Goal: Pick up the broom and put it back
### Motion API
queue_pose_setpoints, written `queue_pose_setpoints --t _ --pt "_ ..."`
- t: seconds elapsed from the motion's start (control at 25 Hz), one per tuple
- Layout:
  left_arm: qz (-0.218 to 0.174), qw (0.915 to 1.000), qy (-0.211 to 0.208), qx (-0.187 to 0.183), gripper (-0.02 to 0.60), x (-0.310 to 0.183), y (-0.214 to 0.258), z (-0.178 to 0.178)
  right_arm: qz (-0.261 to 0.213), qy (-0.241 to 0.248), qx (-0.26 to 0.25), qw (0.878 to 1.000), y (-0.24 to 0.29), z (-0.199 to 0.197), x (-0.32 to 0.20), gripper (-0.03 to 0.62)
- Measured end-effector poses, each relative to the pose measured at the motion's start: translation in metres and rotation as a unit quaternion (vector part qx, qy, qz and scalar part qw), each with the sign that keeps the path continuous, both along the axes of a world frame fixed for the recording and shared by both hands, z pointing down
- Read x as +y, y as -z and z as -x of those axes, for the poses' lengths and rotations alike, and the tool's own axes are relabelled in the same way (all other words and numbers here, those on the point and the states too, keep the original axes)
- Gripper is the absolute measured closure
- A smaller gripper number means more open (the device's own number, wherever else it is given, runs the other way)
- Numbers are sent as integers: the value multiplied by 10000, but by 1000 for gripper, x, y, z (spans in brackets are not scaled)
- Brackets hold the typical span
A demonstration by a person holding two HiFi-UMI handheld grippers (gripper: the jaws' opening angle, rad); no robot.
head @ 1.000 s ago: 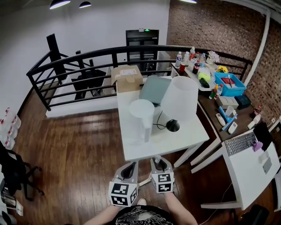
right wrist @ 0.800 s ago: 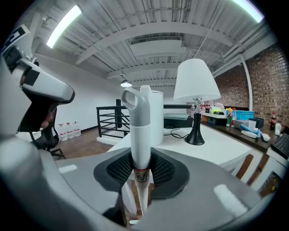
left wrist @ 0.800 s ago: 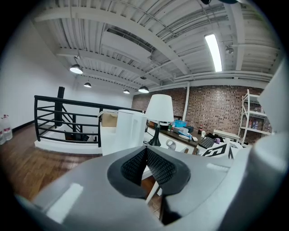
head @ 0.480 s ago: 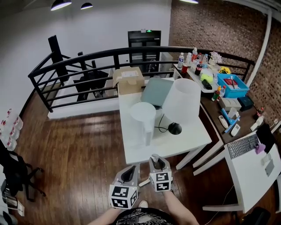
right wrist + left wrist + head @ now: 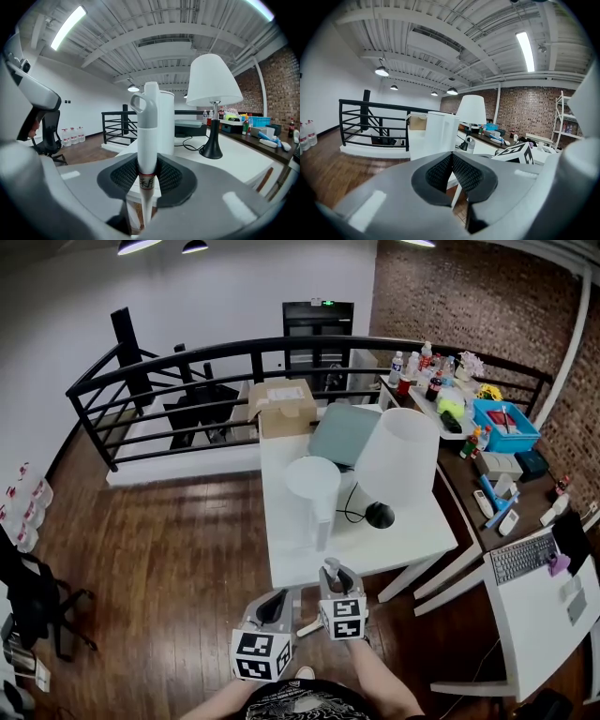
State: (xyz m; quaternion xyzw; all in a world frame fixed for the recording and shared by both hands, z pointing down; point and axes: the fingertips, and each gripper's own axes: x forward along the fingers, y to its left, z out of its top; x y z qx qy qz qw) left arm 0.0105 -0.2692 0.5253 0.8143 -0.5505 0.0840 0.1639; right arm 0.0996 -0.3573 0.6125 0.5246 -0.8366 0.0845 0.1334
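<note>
Two bare forearms reach in from the bottom of the head view, side by side, each carrying a gripper that points forward and slightly downward toward the near edge of the white rectangular surface (image 5: 286, 563). Its own camera shows the left gripper (image 5: 452, 164) with its dark ribbed pads pressed together and nothing between them; it hangs low over the brown wooden floor (image 5: 159, 559), just short of the surface's edge. The right gripper (image 5: 146, 176) sits just beside it and a little further forward, its black-and-white marker cube (image 5: 344, 619) facing up toward the head camera. It pinches the white broom handle with a grey looped cap (image 5: 149, 136), which stands upright between the pads, gripped about where a red band and a printed label circle the shaft. The capped end rises well above the jaws, and the lower length runs down out of sight beneath the gripper, so the brush end cannot be seen. Beyond the handle, on the surface, stand a tall white cylindrical canister (image 5: 314, 488) and a lamp with a white conical shade (image 5: 398, 456) and a black base.
</note>
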Motion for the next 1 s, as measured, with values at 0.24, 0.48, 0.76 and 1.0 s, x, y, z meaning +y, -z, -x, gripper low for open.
queue_pose_setpoints --t 0.24,0.48,0.76,1.0 --pt "8 10000 51 -3 577 -5 0 2 23 96 24 9999 0 5 -7 499" --pt "27 10000 48 -25 577 -9 -2 4 -19 135 32 9999 -2 7 -11 500" --pt "52 9999 -83 -49 577 -13 -2 -1 72 151 -94 9998 -5 8 -5 474" --pt "75 9996 -273 -76 577 -12 -3 -6 81 49 -70 9999 -4 4 -1 472"
